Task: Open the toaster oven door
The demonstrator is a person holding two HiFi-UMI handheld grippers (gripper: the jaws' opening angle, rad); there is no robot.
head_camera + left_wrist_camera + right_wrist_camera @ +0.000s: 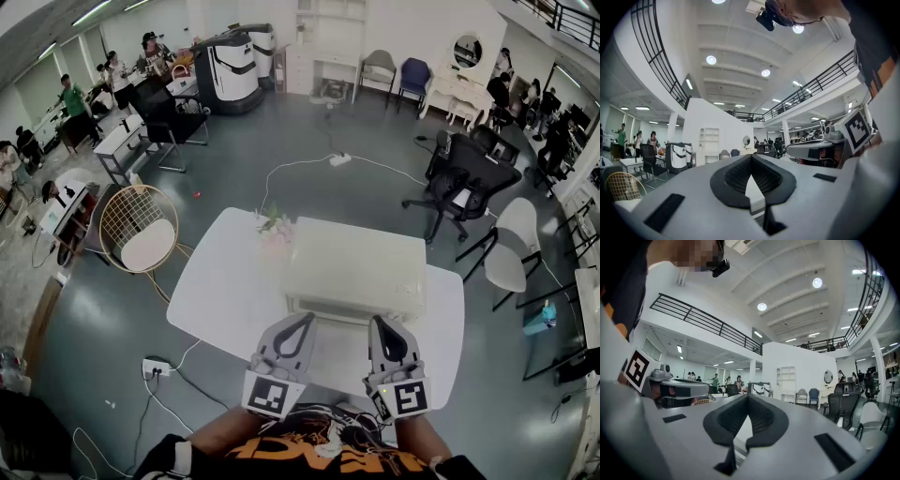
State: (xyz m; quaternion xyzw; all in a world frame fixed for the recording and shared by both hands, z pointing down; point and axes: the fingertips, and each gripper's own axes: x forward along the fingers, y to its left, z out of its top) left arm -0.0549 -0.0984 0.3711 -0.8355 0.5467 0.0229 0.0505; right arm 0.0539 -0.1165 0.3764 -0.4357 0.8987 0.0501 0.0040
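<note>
A cream toaster oven sits on the white table, its front face turned toward me and its door closed. My left gripper hovers just before the oven's front left, tips together, holding nothing. My right gripper hangs by the front right, also shut and empty. In the left gripper view the jaws of the left gripper meet at the tip, and a pale strip of the oven shows through the gap behind them. The right gripper looks the same in its own view.
A small bunch of pink flowers stands at the oven's far left corner. On the floor sit a round wire chair, a black office chair, a white chair, and a power strip with cables. People stand far off.
</note>
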